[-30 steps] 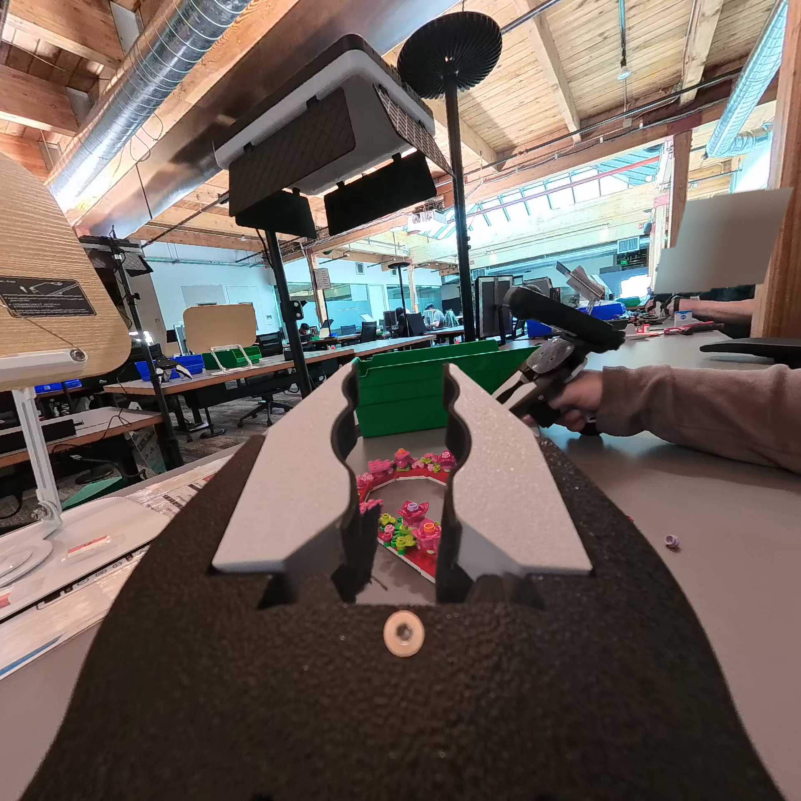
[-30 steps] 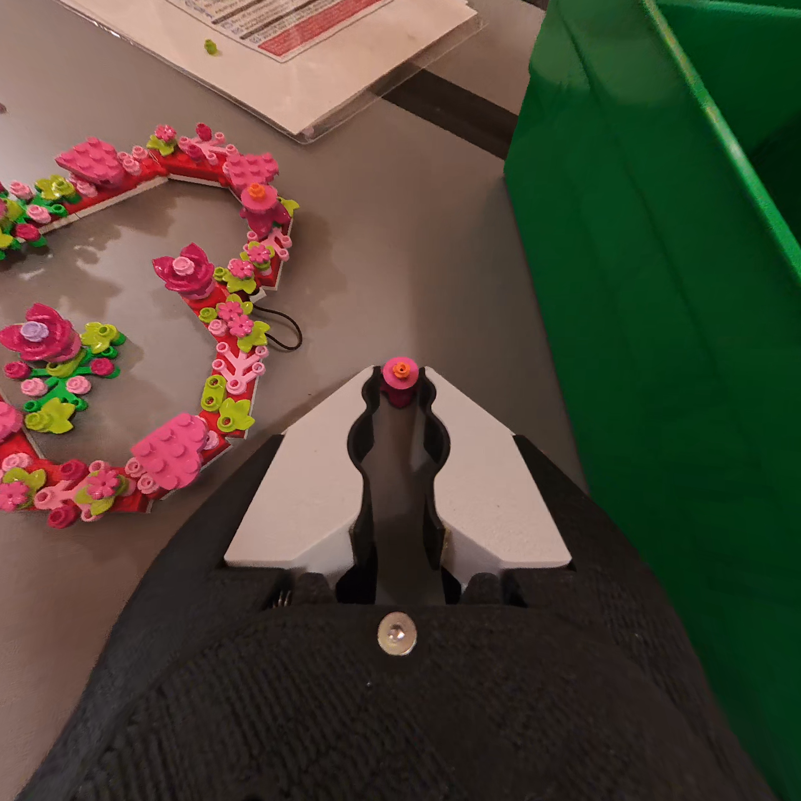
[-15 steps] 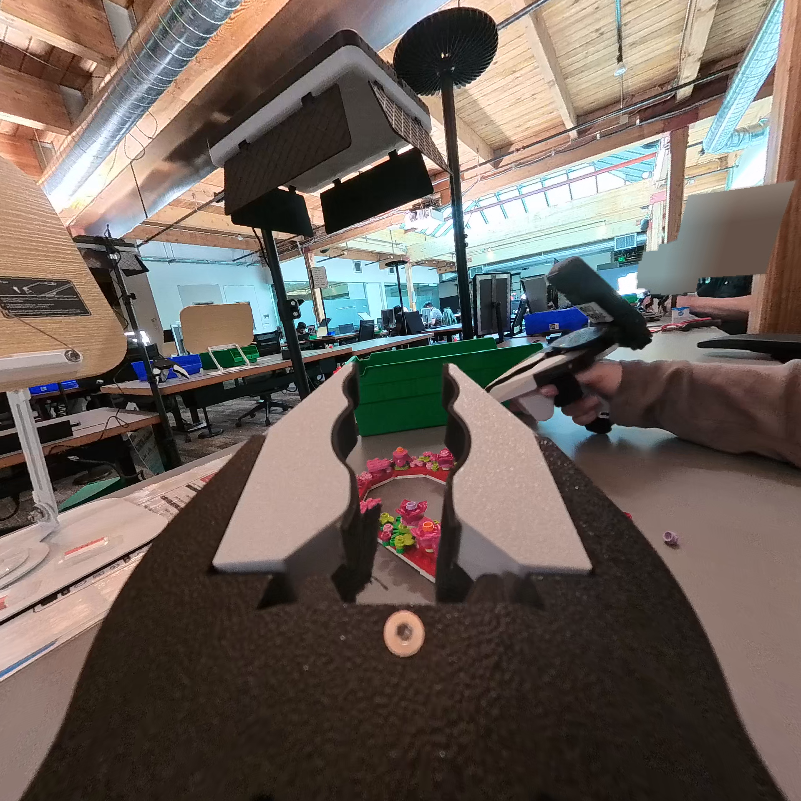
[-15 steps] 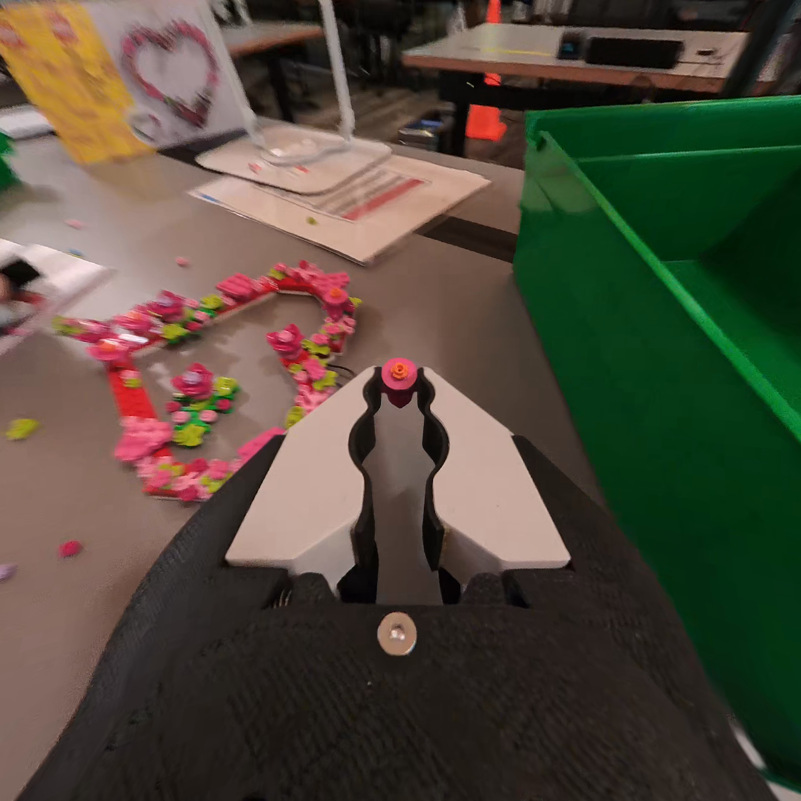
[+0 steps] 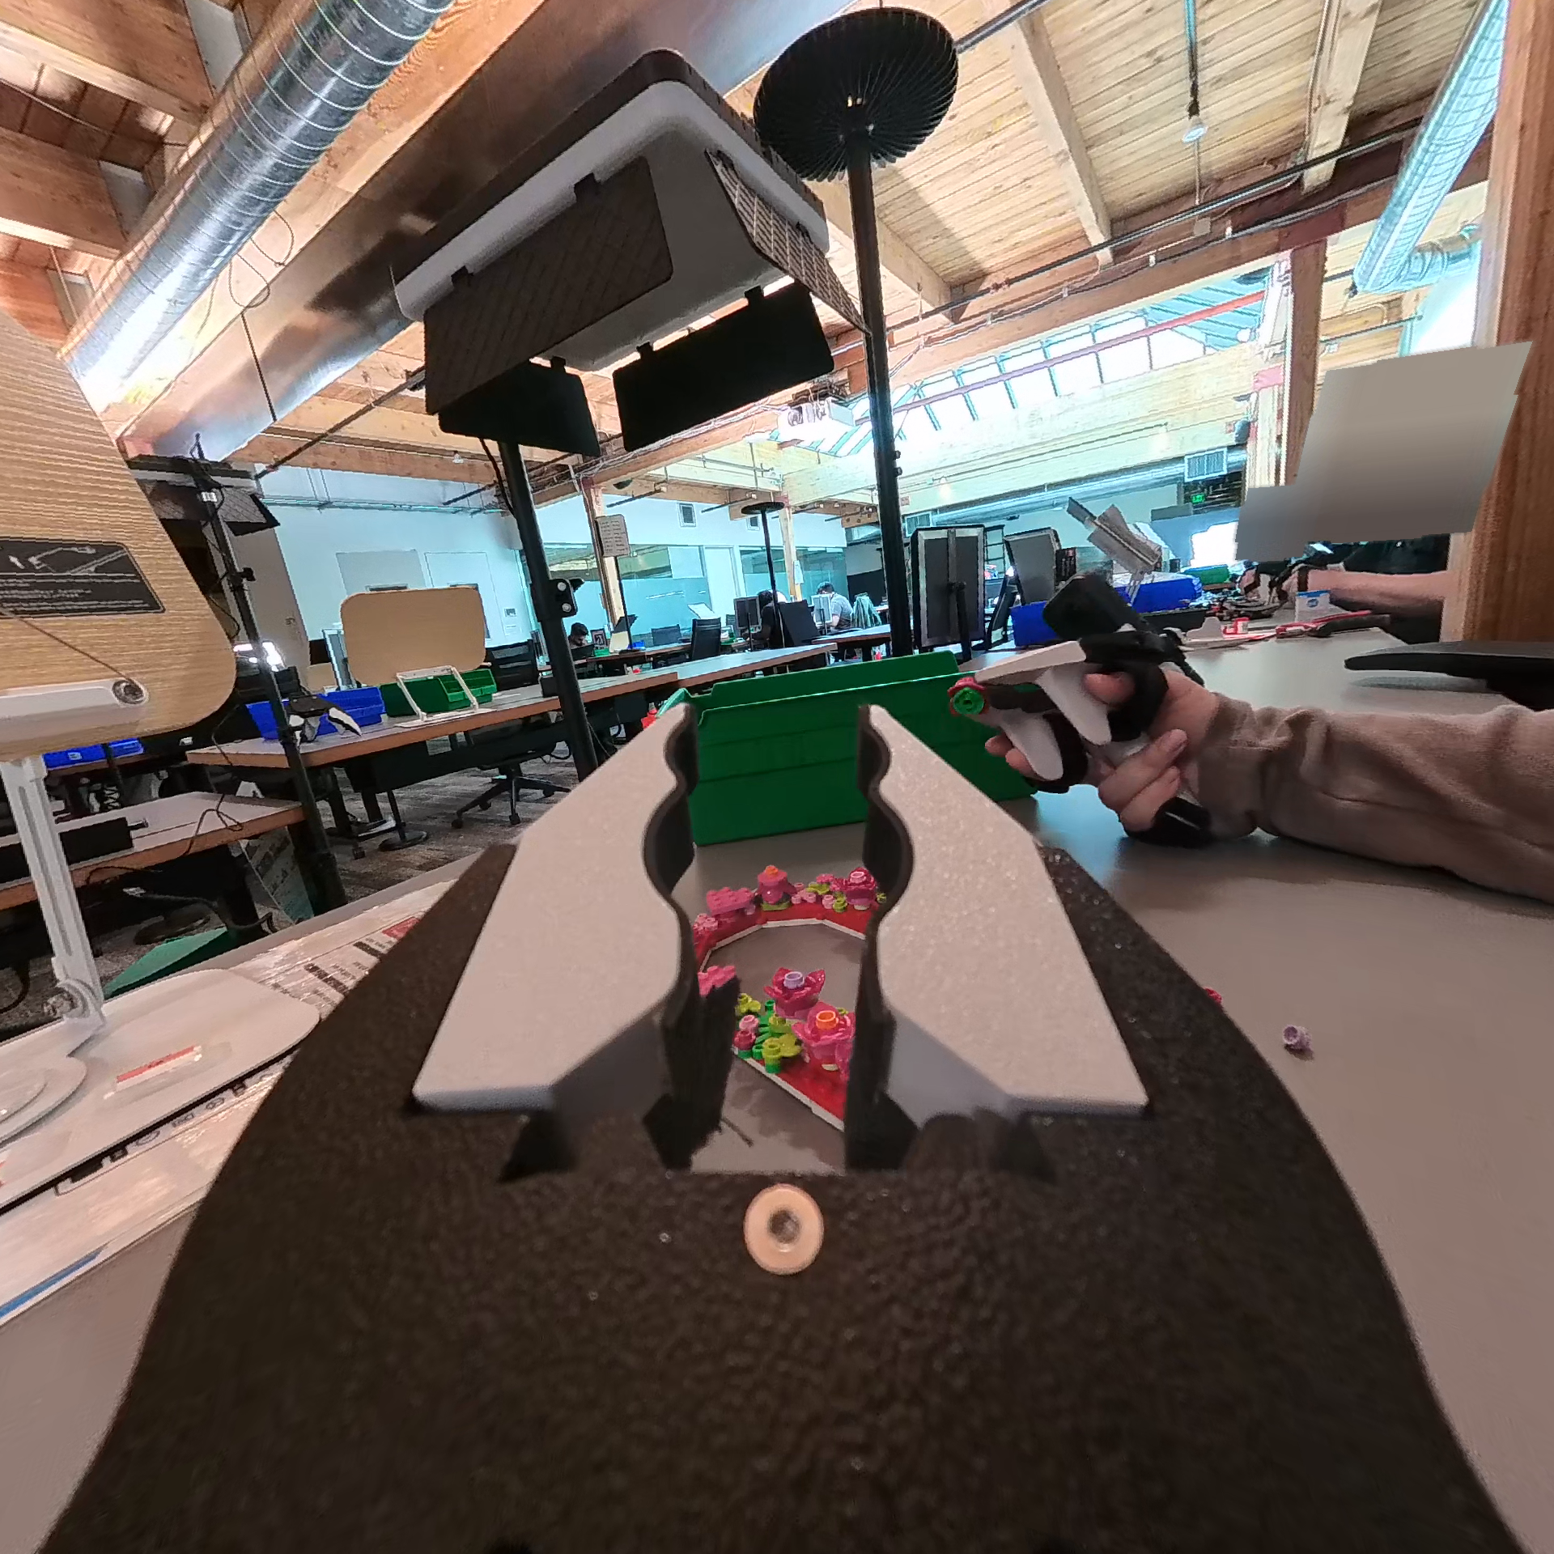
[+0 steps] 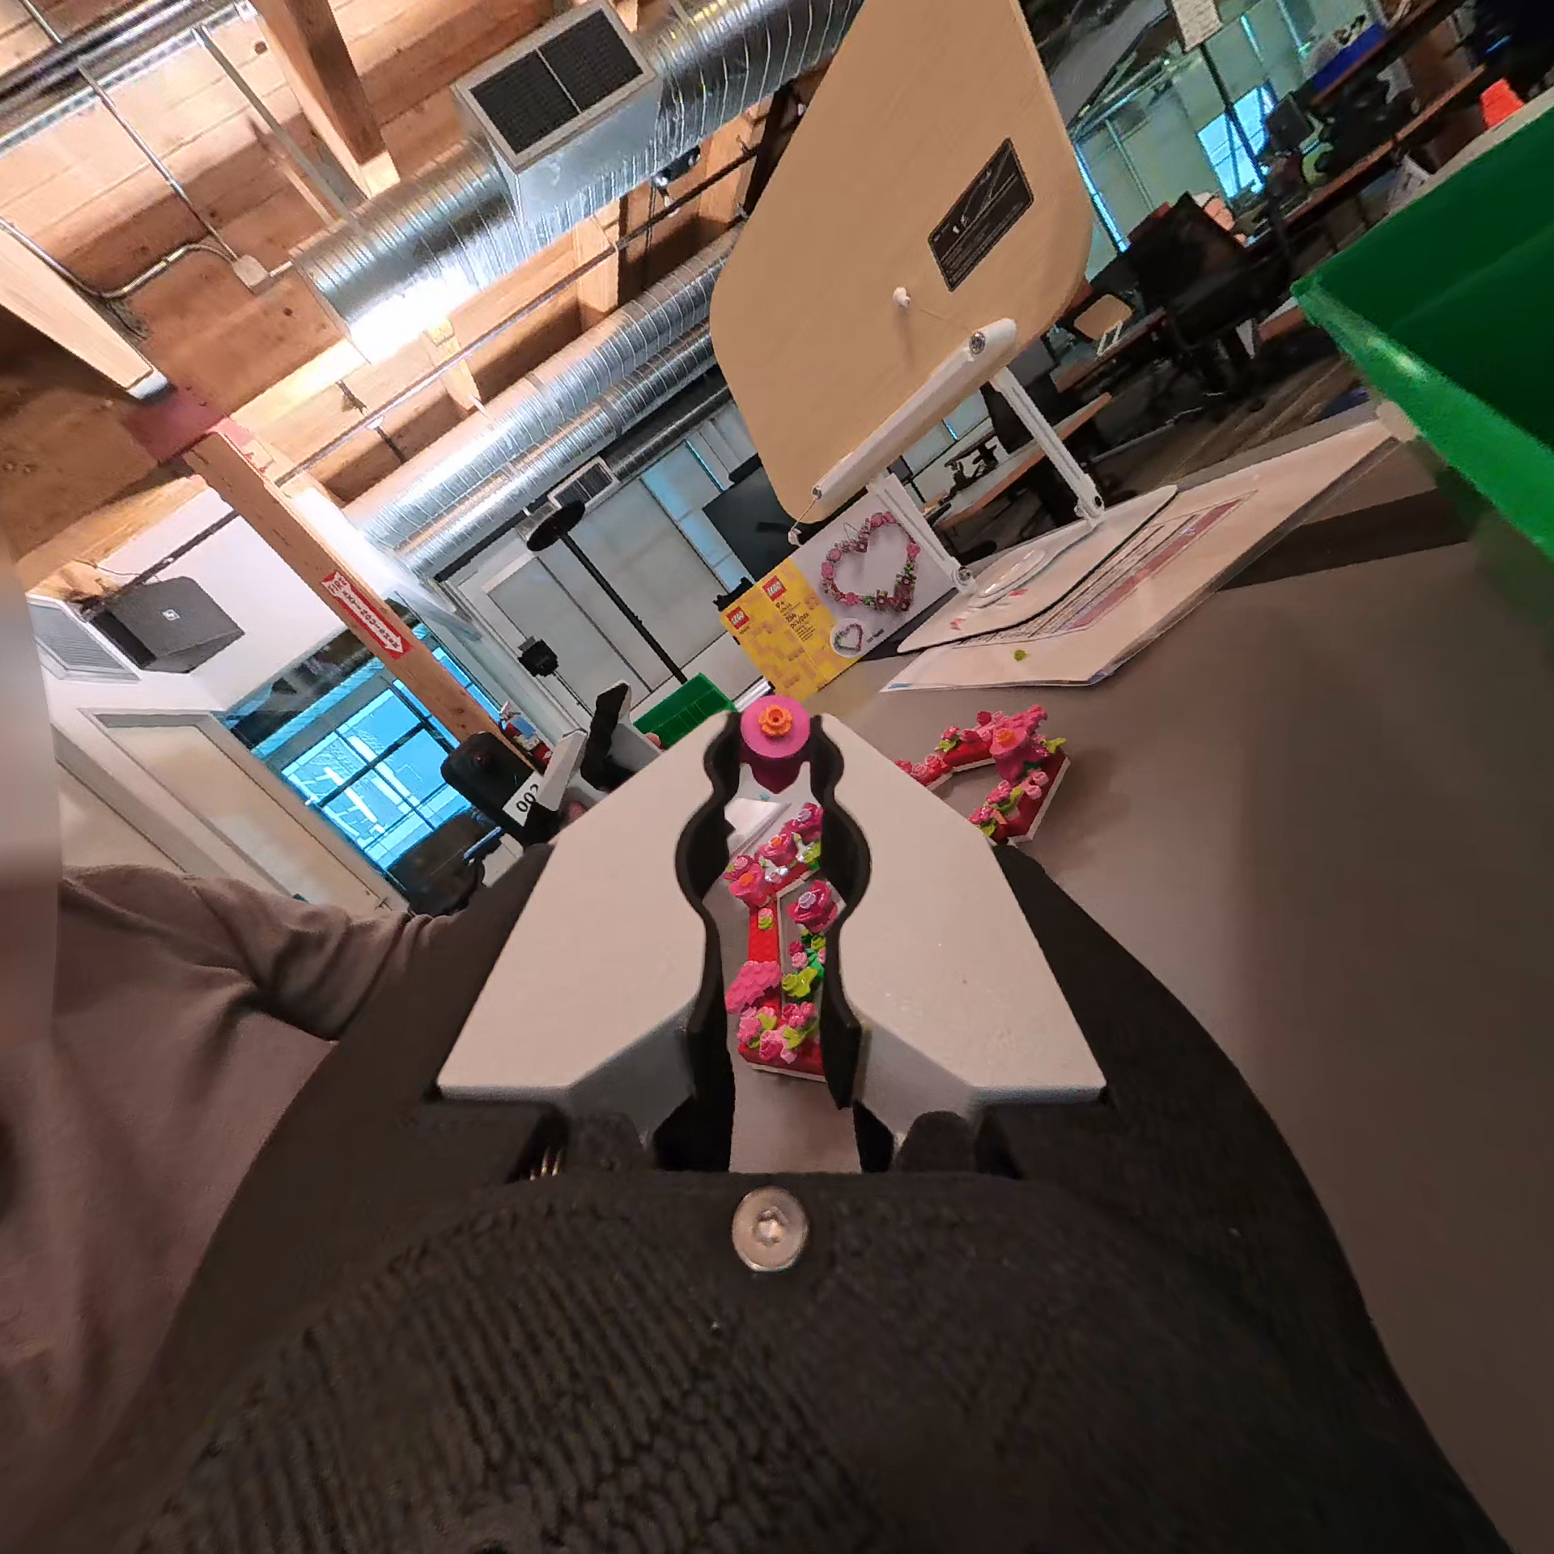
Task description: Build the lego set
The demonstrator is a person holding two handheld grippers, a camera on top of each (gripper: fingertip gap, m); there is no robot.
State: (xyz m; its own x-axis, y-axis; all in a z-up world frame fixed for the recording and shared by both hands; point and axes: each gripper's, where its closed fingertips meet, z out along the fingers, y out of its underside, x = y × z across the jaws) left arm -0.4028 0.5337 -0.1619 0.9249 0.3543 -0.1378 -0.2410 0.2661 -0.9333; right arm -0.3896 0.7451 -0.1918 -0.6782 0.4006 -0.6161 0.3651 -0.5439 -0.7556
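The right tongs (image 6: 774, 740) are pinching a small pink flower piece (image 6: 774, 744) with an orange centre at their tips, holding it in the air above the grey counter (image 6: 1261, 841). From the left wrist view, these tongs (image 5: 967, 702) are sitting in front of the green bin (image 5: 782, 757). The left tongs (image 5: 778, 740) are standing spread apart, gripping nothing, low over the counter. Between their fingers the flower-covered red heart frame (image 5: 790, 1009) is lying flat on the counter. A boxed set (image 6: 828, 601) is standing behind it, beside a white lamp base (image 6: 1068, 547).
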